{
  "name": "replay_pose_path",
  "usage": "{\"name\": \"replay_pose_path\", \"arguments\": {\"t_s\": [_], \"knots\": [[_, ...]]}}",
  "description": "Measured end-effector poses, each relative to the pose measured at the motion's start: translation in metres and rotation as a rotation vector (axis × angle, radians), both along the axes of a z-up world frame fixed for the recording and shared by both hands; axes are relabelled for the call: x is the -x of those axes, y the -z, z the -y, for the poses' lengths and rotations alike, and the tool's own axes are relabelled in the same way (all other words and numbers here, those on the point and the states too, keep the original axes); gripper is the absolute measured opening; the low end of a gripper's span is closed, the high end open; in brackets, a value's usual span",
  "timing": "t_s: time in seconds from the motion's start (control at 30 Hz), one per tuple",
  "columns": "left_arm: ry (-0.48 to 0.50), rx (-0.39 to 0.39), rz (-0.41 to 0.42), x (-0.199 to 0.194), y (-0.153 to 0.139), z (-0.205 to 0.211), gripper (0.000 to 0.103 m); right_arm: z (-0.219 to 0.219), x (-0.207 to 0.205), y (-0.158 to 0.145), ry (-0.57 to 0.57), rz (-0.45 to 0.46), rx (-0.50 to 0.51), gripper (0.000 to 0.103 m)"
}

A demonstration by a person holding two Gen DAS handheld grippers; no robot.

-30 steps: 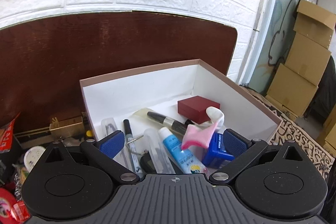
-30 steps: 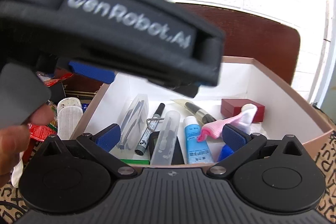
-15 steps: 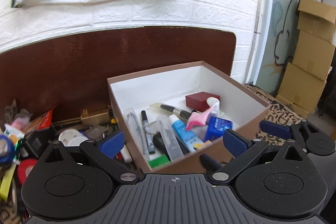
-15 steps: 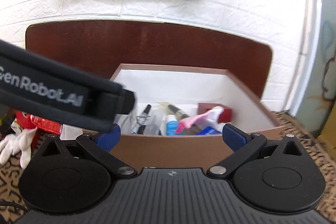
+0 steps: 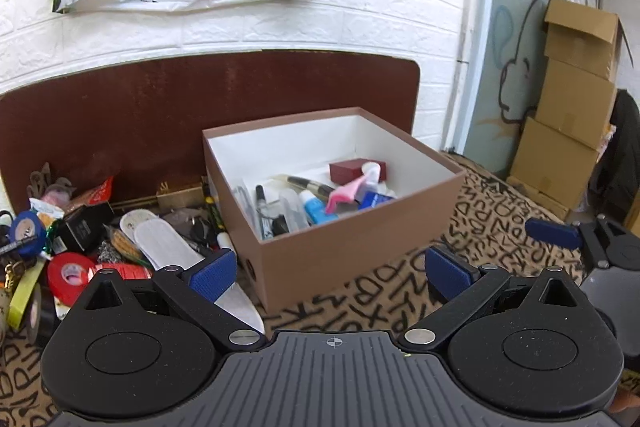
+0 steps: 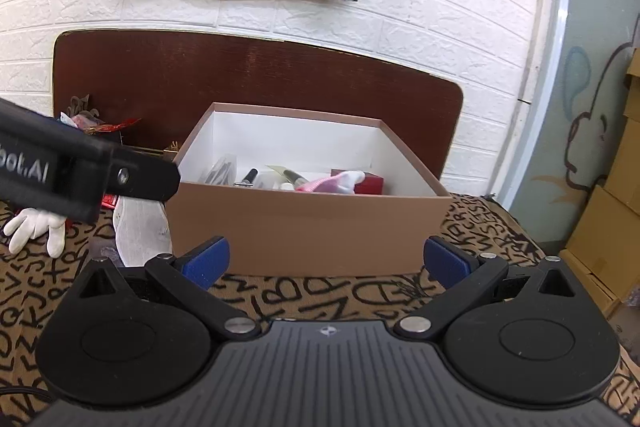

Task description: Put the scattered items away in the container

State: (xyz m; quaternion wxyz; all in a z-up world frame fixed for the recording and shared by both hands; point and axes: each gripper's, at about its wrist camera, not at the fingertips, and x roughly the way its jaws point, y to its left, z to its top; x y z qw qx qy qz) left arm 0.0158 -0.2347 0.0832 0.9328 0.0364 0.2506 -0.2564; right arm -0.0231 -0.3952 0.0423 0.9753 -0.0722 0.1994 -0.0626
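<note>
Letter-print cloth (image 6: 320, 291) carries a brown cardboard box (image 6: 304, 227) holding a marker (image 5: 262, 205) and tube (image 5: 314, 205). Both the left tool (image 5: 334, 271) and right tool (image 6: 326, 261) hang released, empty.

Box (image 5: 344, 247) sits on the patterned cloth (image 5: 492, 227), backed against the headboard (image 5: 160, 115); marker (image 5: 262, 207), tube (image 5: 314, 209) and small case (image 5: 352, 171) lie inside it. Loose pile left of the box: insoles (image 5: 160, 239), tape roll (image 5: 68, 273), glove (image 6: 36, 231) nearer front. Cardboard boxes (image 5: 568, 123) stacked far right.
</note>
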Motion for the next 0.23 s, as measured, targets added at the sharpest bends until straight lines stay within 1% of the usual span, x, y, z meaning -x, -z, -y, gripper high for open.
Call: {"name": "replay_pose_path", "arguments": {"t_s": [0.1, 0.17, 0.23], "knots": [[-0.005, -0.025, 0.010, 0.010, 0.002, 0.002, 0.103, 0.000, 0.007, -0.002, 0.006, 0.005, -0.009, 0.103], [0.002, -0.024, 0.014, 0.015, 0.002, 0.002, 0.103, 0.000, 0.010, -0.002, 0.006, 0.008, -0.008, 0.103], [0.013, -0.024, 0.001, 0.018, 0.002, 0.002, 0.103, -0.002, 0.014, -0.003, 0.008, 0.012, -0.009, 0.103]]}}
